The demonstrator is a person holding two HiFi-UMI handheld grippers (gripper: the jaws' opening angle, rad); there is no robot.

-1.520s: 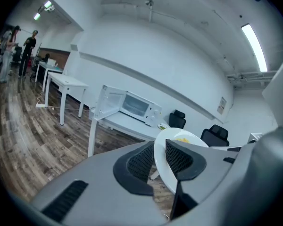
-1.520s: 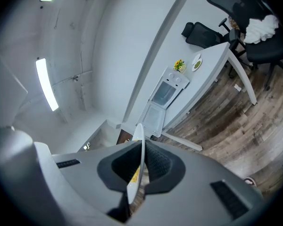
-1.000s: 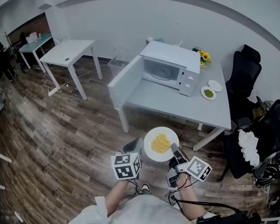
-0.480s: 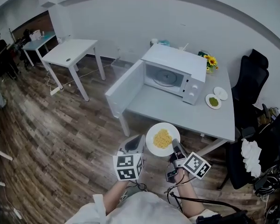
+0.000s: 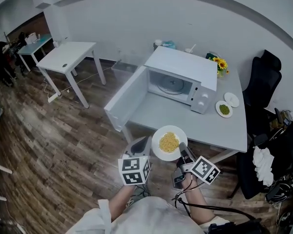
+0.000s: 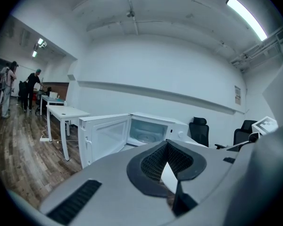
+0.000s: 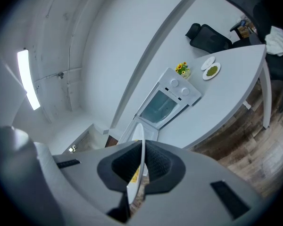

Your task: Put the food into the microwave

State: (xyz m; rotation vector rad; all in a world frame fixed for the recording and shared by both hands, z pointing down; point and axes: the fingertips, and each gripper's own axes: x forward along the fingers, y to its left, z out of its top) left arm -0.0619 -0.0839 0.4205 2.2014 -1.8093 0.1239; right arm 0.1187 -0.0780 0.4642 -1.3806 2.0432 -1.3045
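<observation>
Noodles (image 5: 169, 142) on one plate (image 5: 157, 151), one open microwave (image 5: 183, 65), two small dishes (image 5: 224, 109) (image 5: 231, 100).

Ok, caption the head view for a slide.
Left gripper and right gripper hold a plate of food before the open microwave.

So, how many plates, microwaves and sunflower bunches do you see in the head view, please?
Plates: 3, namely the plate with yellow food, the small plate with green food and the small empty plate
Microwave: 1
Sunflower bunch: 1
Total: 5
</observation>
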